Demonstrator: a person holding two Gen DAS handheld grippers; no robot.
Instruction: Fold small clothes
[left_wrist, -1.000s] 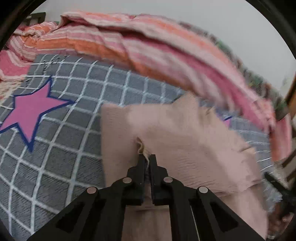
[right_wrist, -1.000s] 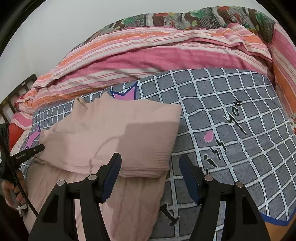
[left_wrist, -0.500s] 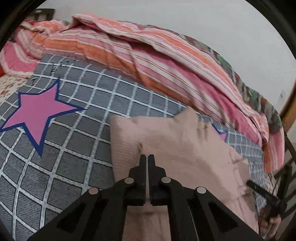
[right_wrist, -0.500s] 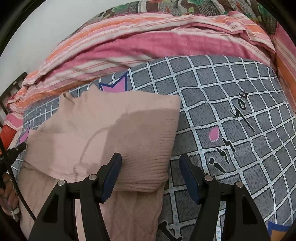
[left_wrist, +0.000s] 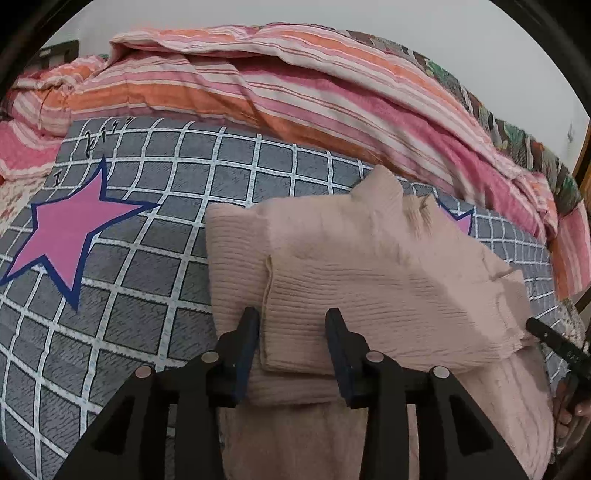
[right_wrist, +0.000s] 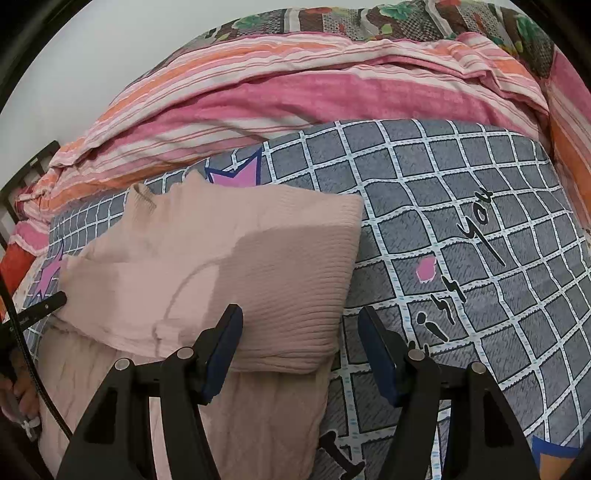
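While we look along the left gripper (left_wrist: 291, 325), we see its fingers (left_wrist: 246, 347) standing apart, having just been opening, with the folded-over flap of the pink knitted garment (left_wrist: 369, 288) lying loose between them and neither pad pressing on it. This garment rests on the grey checked bedspread (left_wrist: 155, 295), its folded body spreading to the right and far from us, while a paler pink quilted cloth (left_wrist: 317, 439) lies under its near edge. To the left we see a large pink star (left_wrist: 66, 232) printed on the bedspread, and along the far side a heap of striped pink and orange bedding (left_wrist: 295, 88). At the right edge we make out the tip of the right gripper (left_wrist: 550, 338), just beside the garment's corner, and part of a hand (left_wrist: 569, 421) below it. Turning to the right wrist view, we find the right gripper (right_wrist: 299, 347) with its fingers (right_wrist: 380, 354) wide apart and nothing between them but the garment's (right_wrist: 236, 266) near right corner and bare bedspread (right_wrist: 461, 192). At the far left the left gripper's dark tip (right_wrist: 44, 306) lies beside the garment's left edge; whether it touches we cannot tell.
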